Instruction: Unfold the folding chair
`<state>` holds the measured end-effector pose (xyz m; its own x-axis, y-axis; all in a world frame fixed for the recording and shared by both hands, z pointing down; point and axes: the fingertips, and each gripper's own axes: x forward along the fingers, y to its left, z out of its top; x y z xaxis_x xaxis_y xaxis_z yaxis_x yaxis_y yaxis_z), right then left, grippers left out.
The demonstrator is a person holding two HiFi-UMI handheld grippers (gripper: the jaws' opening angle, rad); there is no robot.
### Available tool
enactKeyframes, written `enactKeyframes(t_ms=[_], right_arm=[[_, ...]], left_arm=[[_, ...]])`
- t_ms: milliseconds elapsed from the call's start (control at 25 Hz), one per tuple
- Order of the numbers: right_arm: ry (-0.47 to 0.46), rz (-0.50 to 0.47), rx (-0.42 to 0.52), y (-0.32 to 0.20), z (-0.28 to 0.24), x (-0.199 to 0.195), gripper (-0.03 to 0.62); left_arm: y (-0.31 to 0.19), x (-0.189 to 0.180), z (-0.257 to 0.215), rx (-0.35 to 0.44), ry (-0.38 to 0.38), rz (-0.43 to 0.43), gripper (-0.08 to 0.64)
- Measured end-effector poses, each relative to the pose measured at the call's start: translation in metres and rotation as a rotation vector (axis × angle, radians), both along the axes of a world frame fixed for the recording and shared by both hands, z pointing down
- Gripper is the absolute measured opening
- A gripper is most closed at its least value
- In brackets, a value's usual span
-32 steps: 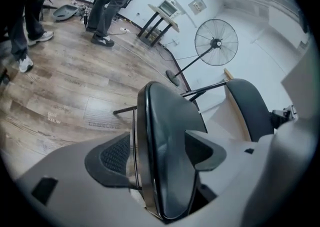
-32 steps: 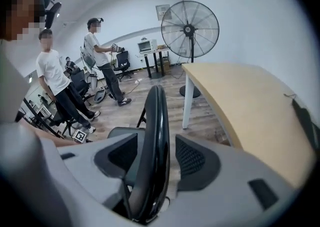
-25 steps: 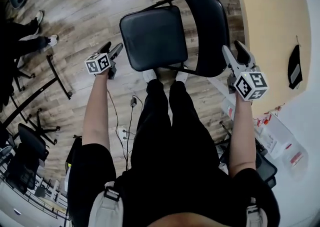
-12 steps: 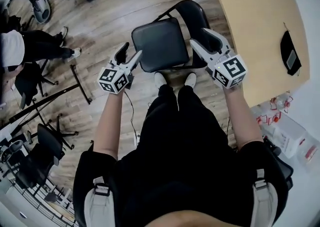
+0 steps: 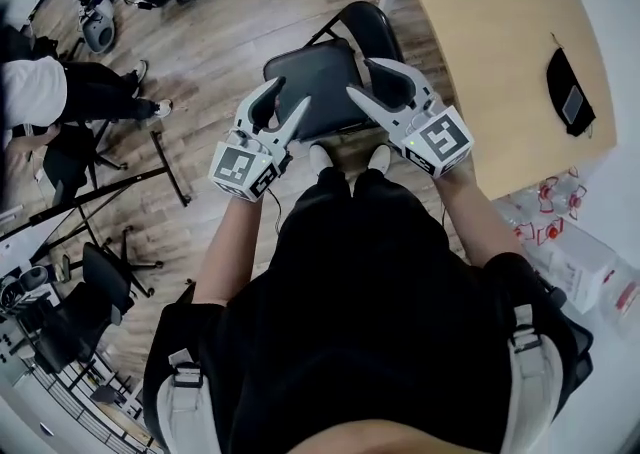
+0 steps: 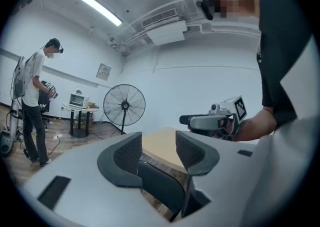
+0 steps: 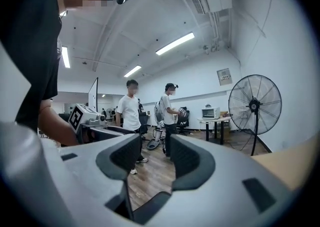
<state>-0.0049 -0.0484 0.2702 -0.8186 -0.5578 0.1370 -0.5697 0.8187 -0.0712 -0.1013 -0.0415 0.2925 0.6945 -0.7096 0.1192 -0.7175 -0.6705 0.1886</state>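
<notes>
The folding chair (image 5: 320, 92) stands opened on the floor, below and just ahead of both pairs of jaws, about equally near the left gripper (image 5: 285, 98) and right gripper (image 5: 372, 80), whose empty jaws have just been closing and stand partly apart.

The folding chair (image 5: 322, 72) is black, the floor (image 5: 225, 27) brown wood-plank, the table (image 5: 490, 42) pale tan.

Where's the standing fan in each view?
Head view: not in it.
Left gripper view: standing fan left of centre, against the far wall.
Right gripper view: at the far right.
Shared landmark: tan table, seen in all three views.
</notes>
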Motion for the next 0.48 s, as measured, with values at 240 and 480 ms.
enactKeyframes(t_ms=[240, 480], right_arm=[[-0.007, -0.017, 0.003, 0.016, 0.001, 0.011, 0.184], [-0.021, 0.003, 0.022, 0.008, -0.004, 0.019, 0.170]], left_arm=[[0.014, 0.034, -0.013, 0.078, -0.015, -0.002, 0.167], [0.010, 0.044, -0.015, 0.082, -0.019, 0.011, 0.164]])
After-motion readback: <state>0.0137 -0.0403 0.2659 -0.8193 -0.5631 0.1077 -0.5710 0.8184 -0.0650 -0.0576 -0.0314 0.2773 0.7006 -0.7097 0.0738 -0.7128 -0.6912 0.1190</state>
